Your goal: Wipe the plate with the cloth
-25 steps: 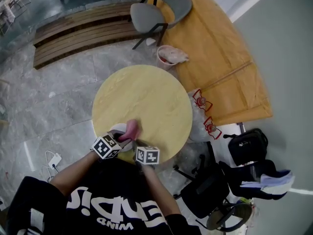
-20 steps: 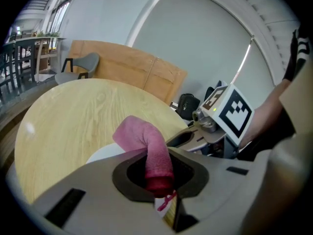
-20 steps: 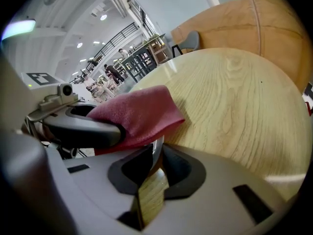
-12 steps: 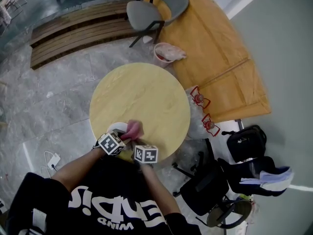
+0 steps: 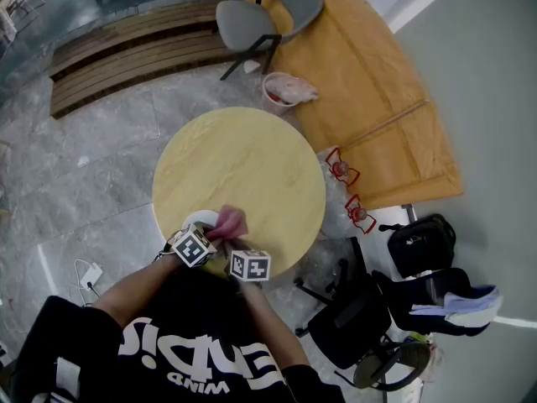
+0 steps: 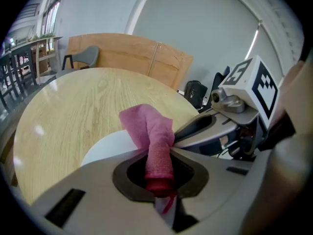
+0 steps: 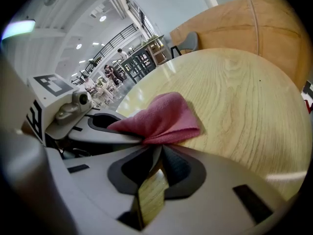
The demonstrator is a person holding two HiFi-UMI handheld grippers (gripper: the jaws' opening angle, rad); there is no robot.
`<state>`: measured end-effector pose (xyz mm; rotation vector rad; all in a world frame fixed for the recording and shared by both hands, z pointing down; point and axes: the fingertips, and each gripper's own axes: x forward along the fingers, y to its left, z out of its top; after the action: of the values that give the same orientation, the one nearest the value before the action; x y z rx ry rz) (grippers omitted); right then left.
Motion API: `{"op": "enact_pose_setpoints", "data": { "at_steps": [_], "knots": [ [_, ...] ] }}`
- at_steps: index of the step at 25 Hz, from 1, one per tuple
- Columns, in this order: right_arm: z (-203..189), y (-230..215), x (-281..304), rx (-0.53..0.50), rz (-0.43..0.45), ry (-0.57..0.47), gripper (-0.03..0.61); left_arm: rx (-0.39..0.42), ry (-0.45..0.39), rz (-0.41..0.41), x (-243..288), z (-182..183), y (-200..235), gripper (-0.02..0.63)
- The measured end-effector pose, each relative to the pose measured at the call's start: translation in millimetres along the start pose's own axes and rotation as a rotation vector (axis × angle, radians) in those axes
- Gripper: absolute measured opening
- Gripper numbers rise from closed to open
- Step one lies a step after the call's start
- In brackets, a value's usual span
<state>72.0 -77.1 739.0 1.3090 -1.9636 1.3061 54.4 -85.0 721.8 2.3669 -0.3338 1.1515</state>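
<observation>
A white plate (image 5: 196,220) lies near the front edge of the round yellow table (image 5: 252,158). My left gripper (image 5: 213,232) is shut on a pink cloth (image 5: 230,222), which bunches up from its jaws (image 6: 149,126) just over the plate (image 6: 102,148). The right gripper (image 5: 237,248) comes in from the right, and one of its fingers (image 6: 195,127) reaches under the cloth to the plate's rim. In the right gripper view its tips (image 7: 157,148) stand nearly together beneath the cloth (image 7: 164,117), with wood showing through the slit behind them. The rim itself is hidden there.
A grey chair (image 5: 268,15) and a small bin with a pink bag (image 5: 287,91) stand beyond the table. A large wooden panel (image 5: 377,99) lies at the right, with red clamps (image 5: 340,170) beside it. A black chair (image 5: 357,330) and black bag (image 5: 421,246) are near right.
The left gripper has sunk toward the plate with the cloth, and the cloth now lies a little further right. The right gripper has stayed where it was.
</observation>
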Motion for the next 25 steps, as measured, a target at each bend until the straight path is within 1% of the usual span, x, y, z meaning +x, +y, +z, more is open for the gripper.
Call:
{"op": "enact_pose_setpoints", "data": {
  "at_steps": [12, 17, 22, 25],
  "knots": [
    [0, 0, -2, 0.013, 0.008, -0.008, 0.078, 0.0, -0.008, 0.012, -3, 3, 1, 0.052],
    [-1, 0, -1, 0.01, 0.005, -0.005, 0.078, -0.02, -0.008, 0.026, -7, 1, 7, 0.052],
    [0, -1, 0, 0.02, 0.004, -0.007, 0.078, -0.023, -0.03, 0.045, -5, 3, 15, 0.052],
    [0, -1, -1, 0.023, 0.003, -0.01, 0.078, -0.038, -0.02, 0.061, -10, 3, 18, 0.052]
  ]
}}
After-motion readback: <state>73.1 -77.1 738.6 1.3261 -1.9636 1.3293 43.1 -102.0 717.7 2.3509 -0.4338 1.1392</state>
